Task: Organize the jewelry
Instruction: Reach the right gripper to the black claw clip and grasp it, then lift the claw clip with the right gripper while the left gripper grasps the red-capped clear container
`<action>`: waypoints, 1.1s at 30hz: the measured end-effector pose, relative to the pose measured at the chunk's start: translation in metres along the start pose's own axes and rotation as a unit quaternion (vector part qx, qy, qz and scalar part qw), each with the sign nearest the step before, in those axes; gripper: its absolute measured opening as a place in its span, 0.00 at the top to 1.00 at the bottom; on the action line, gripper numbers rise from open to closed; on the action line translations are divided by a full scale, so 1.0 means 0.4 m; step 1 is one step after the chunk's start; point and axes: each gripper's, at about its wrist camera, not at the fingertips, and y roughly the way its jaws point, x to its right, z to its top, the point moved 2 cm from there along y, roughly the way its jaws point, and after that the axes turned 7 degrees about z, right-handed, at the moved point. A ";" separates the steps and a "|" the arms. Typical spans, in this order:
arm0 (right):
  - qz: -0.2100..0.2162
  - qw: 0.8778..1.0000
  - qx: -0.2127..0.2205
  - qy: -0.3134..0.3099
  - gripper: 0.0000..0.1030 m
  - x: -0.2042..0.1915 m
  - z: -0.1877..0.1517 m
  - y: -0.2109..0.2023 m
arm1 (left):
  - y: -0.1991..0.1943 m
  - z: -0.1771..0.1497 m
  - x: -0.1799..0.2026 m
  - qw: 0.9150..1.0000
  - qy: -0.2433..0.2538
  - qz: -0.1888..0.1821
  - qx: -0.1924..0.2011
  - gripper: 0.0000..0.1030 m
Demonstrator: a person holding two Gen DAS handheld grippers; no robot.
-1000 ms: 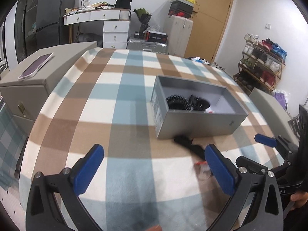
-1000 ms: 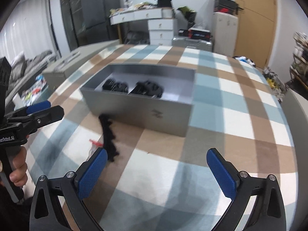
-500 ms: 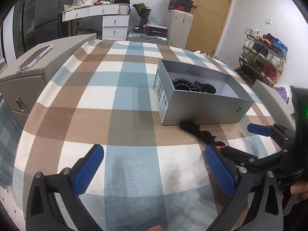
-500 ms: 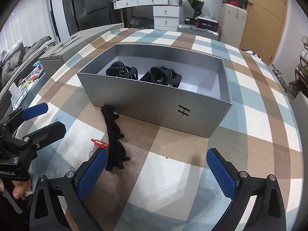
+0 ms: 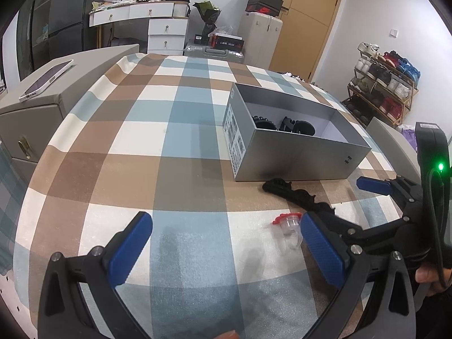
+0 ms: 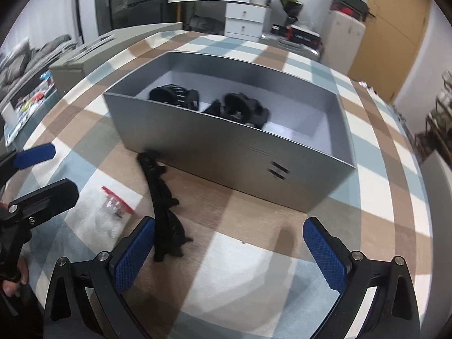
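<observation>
Lying on the checked tablecloth (image 5: 175, 130) just in front of the grey box (image 6: 226, 152), a long black jewelry piece (image 6: 165, 206) — lumpy and strap-like, its exact kind hard to tell — has one end touching the foot of the box's near wall, toward that wall's left corner, while its long axis runs away from the box toward the near edge of the table. In the right wrist view its near end reaches the left blue pad of the right gripper (image 6: 230, 252). At the far left, the left gripper (image 5: 226, 250) is spread wide over bare cloth, holding nothing and touching nothing. To the right of it, left of the black piece's near end, a small clear bag with a red strip (image 5: 288, 231) lies on the cloth. Farther right, the right gripper's jaws also stand wide apart and empty. Inside the box two black pieces (image 6: 209, 103) rest side by side toward its left end.
</observation>
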 end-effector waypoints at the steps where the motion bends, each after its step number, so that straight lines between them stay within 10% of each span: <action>1: -0.002 1.000 0.000 0.002 0.00 0.007 -0.002 -0.003 | 0.001 0.000 -0.001 1.000 -0.001 -0.002 -0.001 0.01; 12: -0.008 0.999 0.015 -0.034 0.13 -0.031 0.008 -0.014 | -0.003 -0.001 -0.010 1.000 -0.014 -0.011 -0.004 0.01; 22: 0.065 0.995 0.007 -0.079 0.77 -0.089 -0.009 -0.023 | 0.002 0.002 -0.012 1.000 -0.014 -0.013 -0.009 0.01; 33: 0.082 0.994 0.027 -0.070 0.78 -0.079 -0.024 -0.045 | 0.006 0.003 -0.009 1.000 -0.010 -0.005 -0.014 0.01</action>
